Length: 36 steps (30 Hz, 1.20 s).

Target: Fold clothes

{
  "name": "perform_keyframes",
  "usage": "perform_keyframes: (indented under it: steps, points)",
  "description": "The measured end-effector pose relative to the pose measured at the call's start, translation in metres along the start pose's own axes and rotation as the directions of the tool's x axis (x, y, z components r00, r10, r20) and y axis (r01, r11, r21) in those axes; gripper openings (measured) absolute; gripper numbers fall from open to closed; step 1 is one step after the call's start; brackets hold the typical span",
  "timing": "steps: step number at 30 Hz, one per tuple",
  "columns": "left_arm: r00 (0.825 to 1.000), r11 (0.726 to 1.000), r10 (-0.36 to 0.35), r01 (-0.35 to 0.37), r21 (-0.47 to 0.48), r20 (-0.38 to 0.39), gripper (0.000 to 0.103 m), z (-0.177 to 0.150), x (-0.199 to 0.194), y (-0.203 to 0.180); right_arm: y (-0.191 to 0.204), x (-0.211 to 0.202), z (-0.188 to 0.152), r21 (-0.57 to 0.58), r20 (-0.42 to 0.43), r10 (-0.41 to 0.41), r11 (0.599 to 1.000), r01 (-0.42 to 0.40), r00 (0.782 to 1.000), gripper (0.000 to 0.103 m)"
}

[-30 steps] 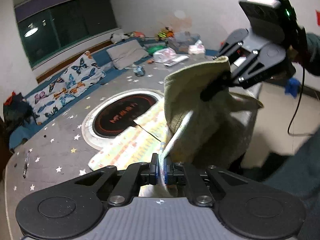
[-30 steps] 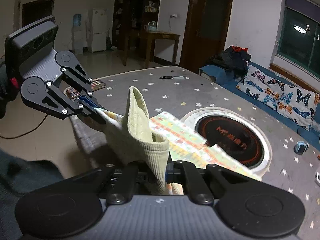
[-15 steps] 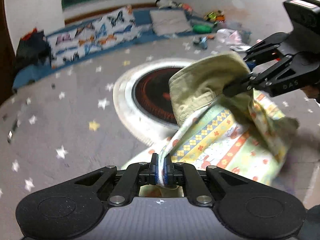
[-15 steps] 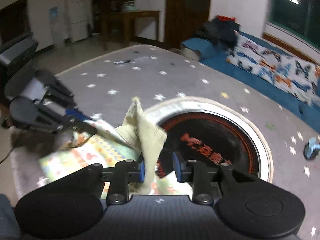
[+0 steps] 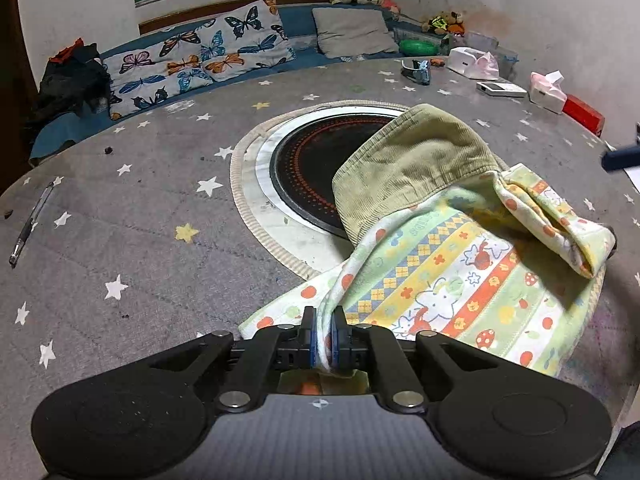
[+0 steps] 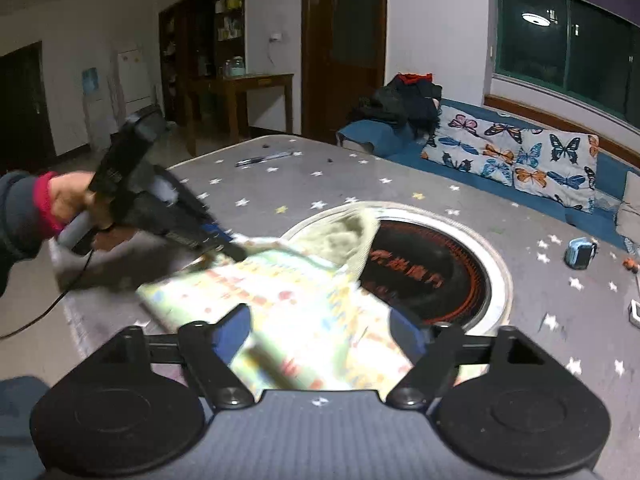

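Corduroy-lined printed garment [image 5: 452, 280] pinched in left claw [image 5: 324, 334].

Landmark: round burner [image 5: 316, 176] at table centre. Left of burner: bare starred cloth, passable, only pen [image 5: 30, 226] near edge. Right: garment [image 5: 452, 264] overlaps burner rim. Behind-right: tissue boxes [image 5: 546, 88] obstruct.

Our left gripper [image 5: 324, 336] stays pinched on cloth; our right gripper [image 6: 320, 334] is opening its fingers wide.
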<state>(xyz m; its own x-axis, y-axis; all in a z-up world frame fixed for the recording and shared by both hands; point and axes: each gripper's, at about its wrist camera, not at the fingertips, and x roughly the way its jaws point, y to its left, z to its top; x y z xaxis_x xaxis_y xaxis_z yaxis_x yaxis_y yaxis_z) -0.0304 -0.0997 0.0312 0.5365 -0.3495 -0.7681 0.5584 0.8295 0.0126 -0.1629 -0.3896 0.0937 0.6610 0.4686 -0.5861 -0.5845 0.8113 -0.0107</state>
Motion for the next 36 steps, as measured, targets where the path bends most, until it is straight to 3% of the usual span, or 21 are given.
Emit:
perform_keyframes:
  steps: [9,12,15,18,22,27,29,32,34,36]
  points:
    - [1.000,1.000,0.020,-0.019,0.004,-0.006,0.009,0.002,-0.001,-0.003,0.006,0.037,-0.022,-0.031,-0.053,-0.084,0.996,0.082,0.995,0.083]
    - [1.000,1.000,0.019,-0.019,0.001,-0.005,0.009,0.001,-0.003,-0.002,-0.014,0.046,-0.021,0.018,-0.045,-0.167,0.986,0.168,0.985,0.084]
    - [1.000,1.000,0.017,-0.017,-0.006,-0.006,0.009,0.000,-0.005,0.000,-0.047,0.049,-0.022,0.155,-0.036,-0.271,0.949,0.274,0.962,0.085]
    - [1.000,1.000,0.014,-0.015,-0.014,-0.007,0.010,-0.001,-0.005,0.002,-0.079,0.051,-0.030,0.300,-0.095,-0.383,0.869,0.393,0.919,0.085]
    - [1.000,1.000,0.017,-0.017,-0.016,-0.011,0.012,0.000,-0.004,0.003,-0.083,0.045,-0.035,0.329,-0.086,-0.437,0.836,0.440,0.895,0.084]
    - [0.999,0.999,0.030,-0.031,-0.024,-0.013,0.018,0.000,-0.004,0.004,-0.062,0.048,-0.019,0.308,0.011,-0.340,0.896,0.321,0.940,0.072]
    - [0.999,0.999,0.036,-0.036,-0.028,-0.012,0.022,-0.001,-0.005,0.005,-0.055,0.061,-0.013,0.293,0.013,-0.292,0.915,0.276,0.956,0.069]
    - [0.999,0.998,0.039,-0.040,-0.044,-0.007,0.025,-0.003,-0.007,0.007,-0.061,0.080,-0.013,0.354,-0.012,-0.296,0.892,0.281,0.955,0.065]
    - [0.999,0.998,0.038,-0.038,-0.042,-0.004,0.024,-0.004,-0.006,0.007,-0.073,0.085,-0.018,0.433,-0.025,-0.255,0.869,0.240,0.967,0.063]
    - [0.999,0.999,0.033,-0.033,-0.038,-0.002,0.021,-0.004,-0.005,0.007,-0.083,0.091,-0.026,0.477,-0.044,-0.229,0.851,0.222,0.972,0.053]
